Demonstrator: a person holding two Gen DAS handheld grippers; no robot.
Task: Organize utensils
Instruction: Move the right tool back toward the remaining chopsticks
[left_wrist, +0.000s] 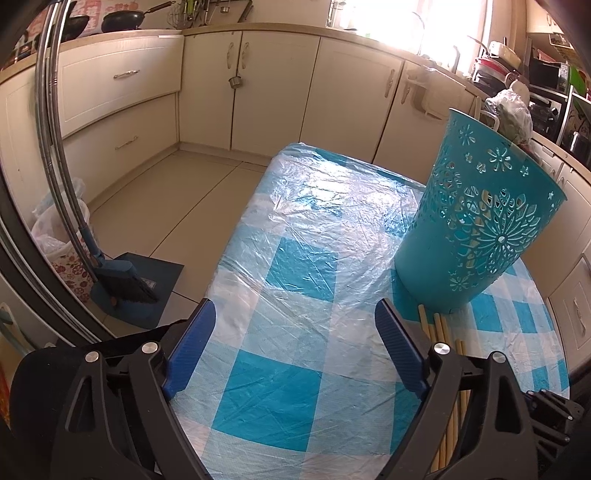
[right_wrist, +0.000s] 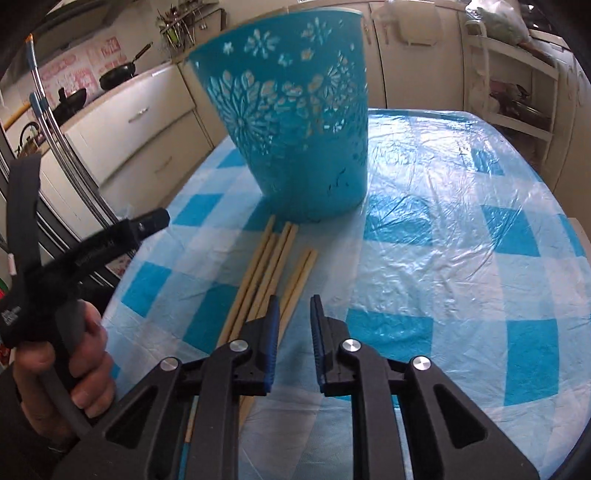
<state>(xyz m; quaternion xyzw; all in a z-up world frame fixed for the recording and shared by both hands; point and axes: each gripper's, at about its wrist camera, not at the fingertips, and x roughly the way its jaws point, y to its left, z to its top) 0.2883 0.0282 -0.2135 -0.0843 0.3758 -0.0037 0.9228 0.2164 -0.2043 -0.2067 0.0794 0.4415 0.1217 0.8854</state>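
Observation:
A teal cut-out basket (left_wrist: 480, 221) (right_wrist: 295, 140) stands upright on the blue-and-white checked table (left_wrist: 295, 206) (right_wrist: 461, 221). Several wooden chopsticks (right_wrist: 266, 266) (left_wrist: 439, 328) lie side by side just in front of its base. My right gripper (right_wrist: 295, 297) hovers over their near ends with its jaws a narrow gap apart; only tablecloth shows between the pads, so it is open. My left gripper (left_wrist: 295, 302) stands wide open over bare cloth, left of the chopsticks. In the right wrist view a hand (right_wrist: 85, 369) holds that left gripper at the table's left edge.
A broom with its dustpan (left_wrist: 122, 280) and plastic bags (left_wrist: 55, 236) sit on the floor left of the table. Cream cabinets (left_wrist: 240, 92) line the far wall. A white shelf rack (right_wrist: 517, 92) stands beyond the table's far right corner.

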